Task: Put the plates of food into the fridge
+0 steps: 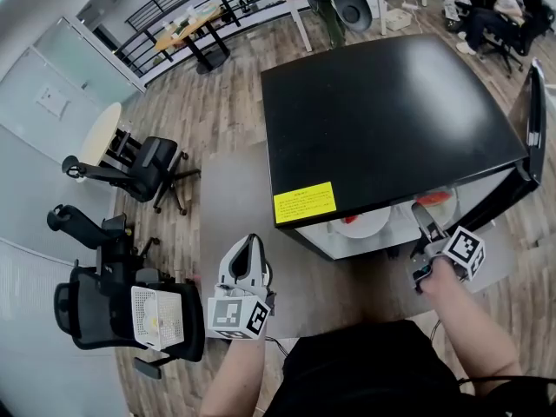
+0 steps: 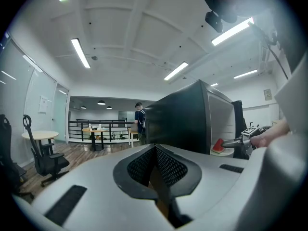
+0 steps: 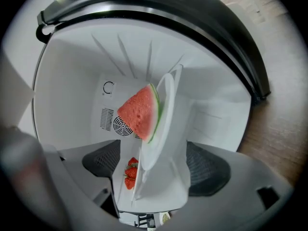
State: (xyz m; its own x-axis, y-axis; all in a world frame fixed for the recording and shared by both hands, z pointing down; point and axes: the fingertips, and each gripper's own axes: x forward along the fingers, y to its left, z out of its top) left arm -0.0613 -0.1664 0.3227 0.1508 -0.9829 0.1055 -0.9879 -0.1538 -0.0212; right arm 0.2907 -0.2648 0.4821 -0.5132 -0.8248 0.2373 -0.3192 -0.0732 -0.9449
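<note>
Inside the black fridge (image 1: 382,102), with its door (image 1: 532,137) swung open at the right: two plates, side by side near the front opening. On the right, the watermelon plate (image 3: 166,107), edge-on in the right gripper view with its rim running top to bottom of the frame. On it, one watermelon wedge (image 3: 138,113), green rind along the plate's face and red tip pointing straight away from it. From the left gripper view, upright with the tip up. Just beside, on the left in the head view, the strawberry plate (image 1: 369,224), carrying a small cluster of strawberries (image 3: 130,171). Two grippers in all. Right gripper (image 1: 423,218) reaching into the fridge, jaws spread wide, one on each side of the watermelon plate's near rim, neither pad seen pressing on it. Left gripper (image 1: 250,248) held low outside the fridge, off its front left corner and well apart from both plates, jaws closed together with nothing between them.
</note>
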